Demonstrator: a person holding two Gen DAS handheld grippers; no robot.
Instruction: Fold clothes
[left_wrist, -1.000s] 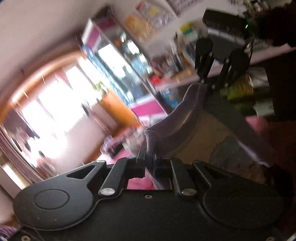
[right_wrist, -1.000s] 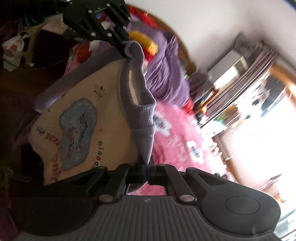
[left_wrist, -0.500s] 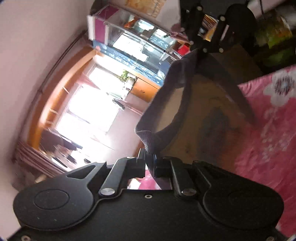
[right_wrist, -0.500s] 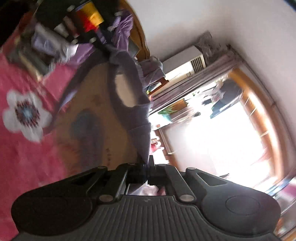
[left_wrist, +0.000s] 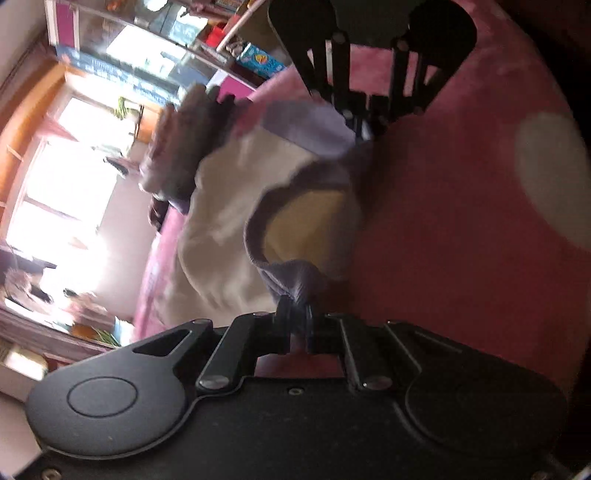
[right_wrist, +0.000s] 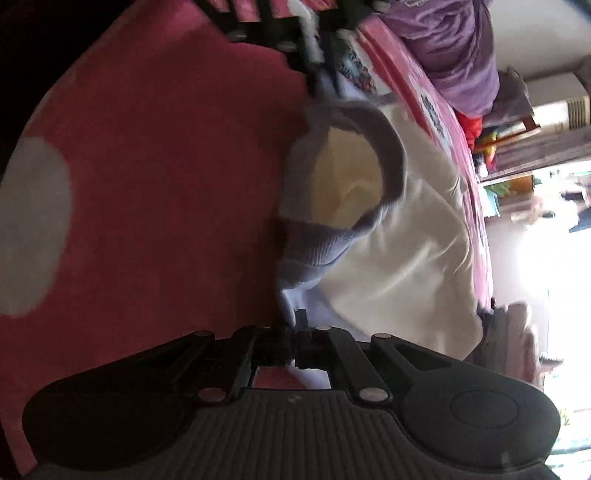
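While blurred, sweatshirt (left_wrist: 229, 206) collar pinched, hem hidden

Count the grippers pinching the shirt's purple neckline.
2. The left gripper clamps one side of the shirt neckline; the right gripper clamps the opposite side.

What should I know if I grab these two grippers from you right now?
Left gripper: shut on the shirt's purple collar.
Right gripper: shut on the purple fabric at the other side of the neck.
The cream shirt lies on the pink blanket, neck opening between the grippers.
Done: shirt is on the bed.
Left: no fold visible yet; sleeves and body still need folding.
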